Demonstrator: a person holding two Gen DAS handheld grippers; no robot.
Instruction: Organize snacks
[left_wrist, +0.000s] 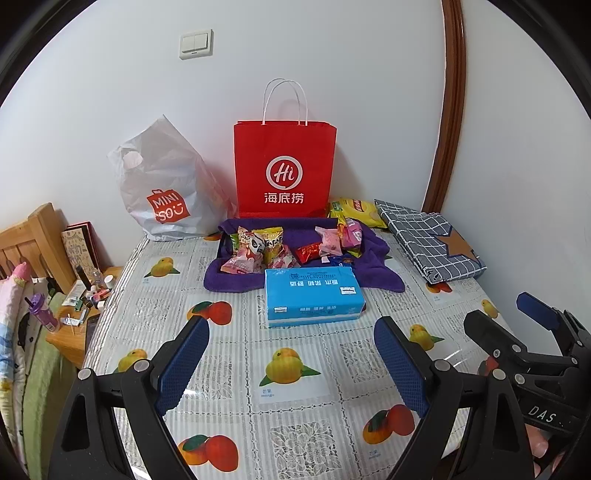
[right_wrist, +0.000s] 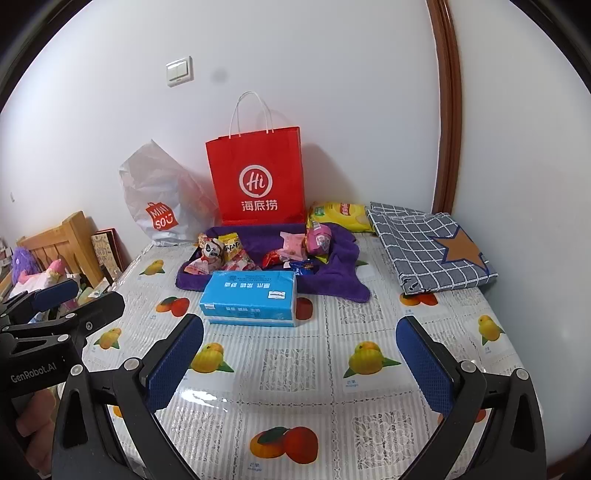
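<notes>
Both my grippers, left (left_wrist: 291, 363) and right (right_wrist: 300, 363), hung wide open and empty over the table (right_wrist: 288, 373). The snacks (left_wrist: 266, 247) sat on the purple towel (left_wrist: 373, 258) at twelve o'clock, behind the blue tissue pack (left_wrist: 314, 295), whose long axis ran three-to-nine. Neither hand looked clearly nearer.

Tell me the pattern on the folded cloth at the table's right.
Grey-blue with a white grid and a brown star; the folded cloth shows best in the right wrist view.
</notes>
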